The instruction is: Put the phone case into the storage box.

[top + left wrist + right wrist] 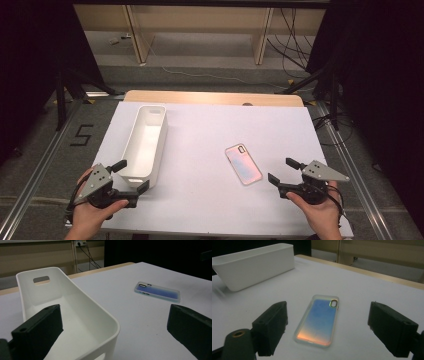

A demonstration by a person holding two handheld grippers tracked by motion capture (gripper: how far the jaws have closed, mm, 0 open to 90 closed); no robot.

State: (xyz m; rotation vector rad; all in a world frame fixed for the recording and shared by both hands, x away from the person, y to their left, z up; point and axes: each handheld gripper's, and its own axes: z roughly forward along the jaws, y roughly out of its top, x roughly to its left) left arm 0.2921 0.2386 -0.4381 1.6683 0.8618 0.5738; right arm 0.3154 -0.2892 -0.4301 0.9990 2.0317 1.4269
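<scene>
A long white plastic bin (145, 142) lies lengthwise on the left of the white table top, and nothing shows inside it (75, 322). A translucent phone case (243, 163) with a pink-blue sheen lies flat to the right of centre. My left gripper (131, 176) is open at the bin's near end, one jaw over the bin's inside and the other out past its near right corner. My right gripper (282, 171) is open just right of the case, jaws pointing at it; the right gripper view has the case (319, 320) lying between and just ahead of the jaws, untouched.
The white sheet (210, 130) covers a wooden table whose far edge (215, 97) shows beyond it. Past the table are a grey floor, wooden frame legs (137, 35) and cables (295, 45). Dark stands flank both sides.
</scene>
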